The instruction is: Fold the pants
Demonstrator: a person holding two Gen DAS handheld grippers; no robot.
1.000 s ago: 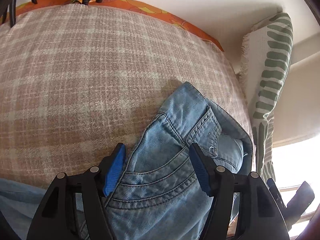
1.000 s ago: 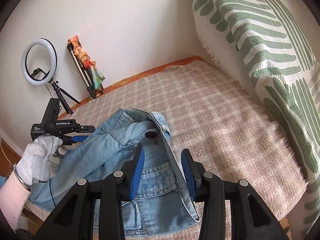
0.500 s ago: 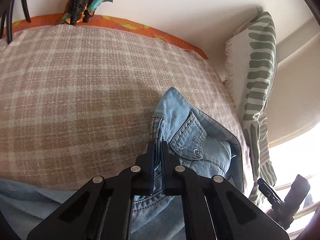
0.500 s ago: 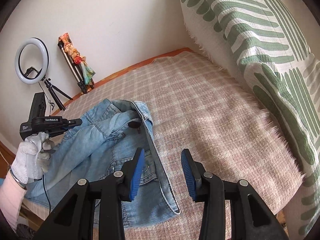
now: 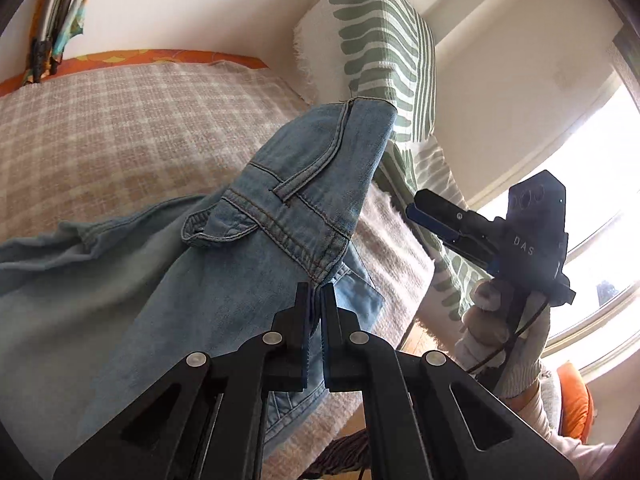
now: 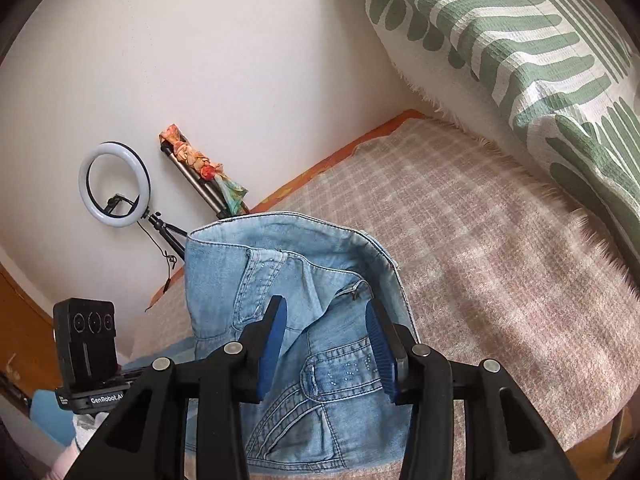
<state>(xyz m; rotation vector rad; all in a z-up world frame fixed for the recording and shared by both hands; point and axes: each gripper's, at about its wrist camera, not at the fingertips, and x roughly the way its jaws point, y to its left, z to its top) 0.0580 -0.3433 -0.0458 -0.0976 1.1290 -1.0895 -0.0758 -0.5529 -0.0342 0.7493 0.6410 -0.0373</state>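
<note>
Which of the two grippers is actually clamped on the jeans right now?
The left gripper: its fingers are pinched shut on the waistband of the jeans. The right gripper has its blue-padded fingers spread open around the denim.

Plaid blanket [image 6: 500, 240] covers bed; green-striped pillow [image 6: 520, 32] leans at wall; ring light [image 6: 114, 184] stands beside scarf-wrapped tripod [image 6: 204, 176]; bright window [image 5: 592, 184].

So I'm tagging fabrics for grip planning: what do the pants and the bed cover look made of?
The pants look like light-washed denim: matte blue, with double topstitched seams. The bed cover seems a woven, slightly fuzzy plaid blanket, possibly wool or acrylic, with a frayed fringe at its edge.
</note>
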